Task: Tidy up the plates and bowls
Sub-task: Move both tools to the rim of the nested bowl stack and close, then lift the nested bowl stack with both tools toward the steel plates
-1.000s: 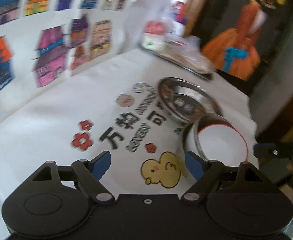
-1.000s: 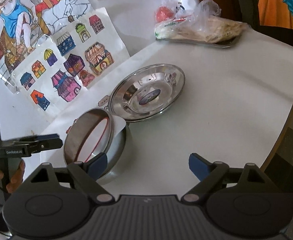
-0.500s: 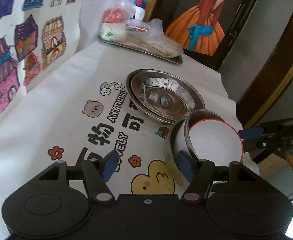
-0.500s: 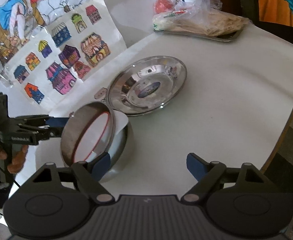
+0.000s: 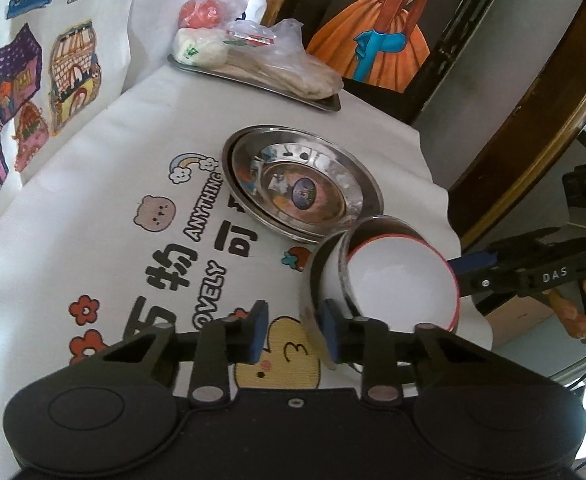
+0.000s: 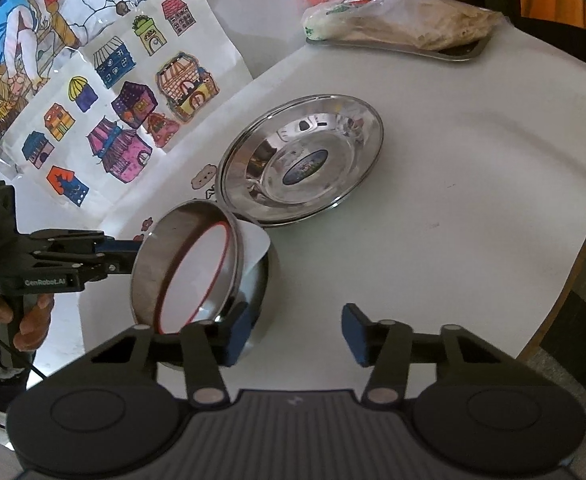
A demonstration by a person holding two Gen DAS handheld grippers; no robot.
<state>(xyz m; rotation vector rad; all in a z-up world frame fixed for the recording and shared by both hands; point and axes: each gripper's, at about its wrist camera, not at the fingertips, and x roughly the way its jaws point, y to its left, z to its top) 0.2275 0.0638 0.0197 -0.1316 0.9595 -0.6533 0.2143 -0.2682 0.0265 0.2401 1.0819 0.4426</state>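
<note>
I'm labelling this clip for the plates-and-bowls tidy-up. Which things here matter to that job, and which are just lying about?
Belong to the job:
- stacked steel plates
- tilted steel bowl
- white bowl with red rim, nested in it

Lying about:
- tray of bagged food
- house drawings
- printed tablecloth

The white tabletop (image 6: 473,208) lies bare to the right of the steel plates (image 6: 301,164), open out to its curved edge. On the printed cloth (image 5: 105,240), the stretch left of the plates is also bare. The tilted steel bowl (image 6: 185,268) with a red-rimmed white bowl (image 5: 401,280) in it stands just beside the plates, closing the gap between them. The left gripper (image 5: 293,332) crowds one side of the bowls, the right gripper (image 6: 293,332) the other. A tray of bagged food (image 6: 405,28) blocks the far edge, and drawings (image 6: 133,92) wall off the side.
</note>
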